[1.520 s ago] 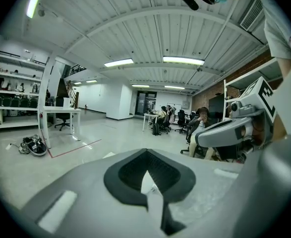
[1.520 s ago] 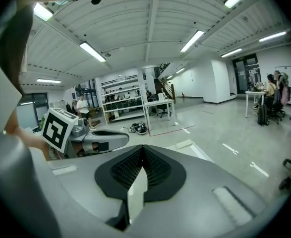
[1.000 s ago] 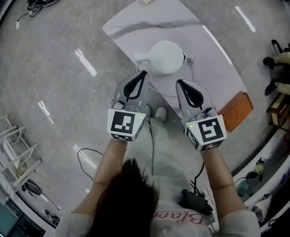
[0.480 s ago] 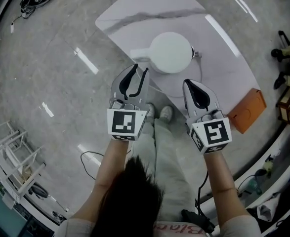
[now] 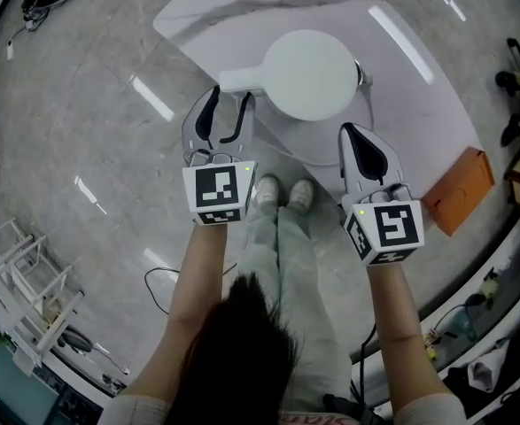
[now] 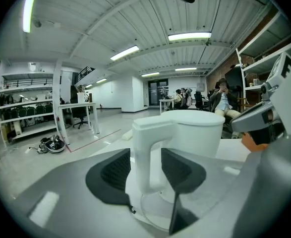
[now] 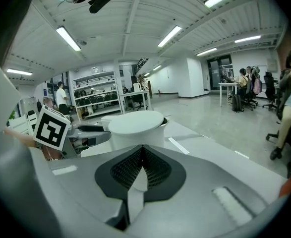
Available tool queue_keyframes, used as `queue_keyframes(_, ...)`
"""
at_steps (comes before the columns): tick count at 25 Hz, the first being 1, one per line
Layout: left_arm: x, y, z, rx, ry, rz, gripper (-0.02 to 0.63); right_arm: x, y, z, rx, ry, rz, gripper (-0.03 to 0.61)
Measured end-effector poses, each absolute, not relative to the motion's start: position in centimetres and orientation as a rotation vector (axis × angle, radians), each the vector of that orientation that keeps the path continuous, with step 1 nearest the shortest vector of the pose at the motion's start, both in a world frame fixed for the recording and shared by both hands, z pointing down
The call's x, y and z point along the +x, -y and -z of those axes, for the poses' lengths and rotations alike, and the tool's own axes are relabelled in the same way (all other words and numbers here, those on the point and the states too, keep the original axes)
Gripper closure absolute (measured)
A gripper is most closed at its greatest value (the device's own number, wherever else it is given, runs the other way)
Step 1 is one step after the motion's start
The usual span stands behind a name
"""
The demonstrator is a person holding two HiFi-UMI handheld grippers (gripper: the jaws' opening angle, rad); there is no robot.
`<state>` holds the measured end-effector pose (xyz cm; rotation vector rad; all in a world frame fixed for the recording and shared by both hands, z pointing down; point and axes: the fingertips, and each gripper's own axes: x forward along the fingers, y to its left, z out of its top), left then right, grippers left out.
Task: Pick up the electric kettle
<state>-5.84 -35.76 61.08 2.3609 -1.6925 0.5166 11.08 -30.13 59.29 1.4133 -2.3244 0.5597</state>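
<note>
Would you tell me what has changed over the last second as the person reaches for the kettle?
The left gripper moved forward to the kettle and opened its jaws, which now stand on either side of the handle without closing on it. The right gripper stayed shut and empty, short of the kettle. The kettle has not left the table.
</note>
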Motion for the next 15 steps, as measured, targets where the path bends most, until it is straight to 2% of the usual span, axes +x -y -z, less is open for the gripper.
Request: queue_keyframes(15, -5.7, 41.4, -63.3, 2.348, 1.839, -0.393, 0.430, 12.4, 34.0, -62.0, 1.490, 2.297, -0.552, 0.557)
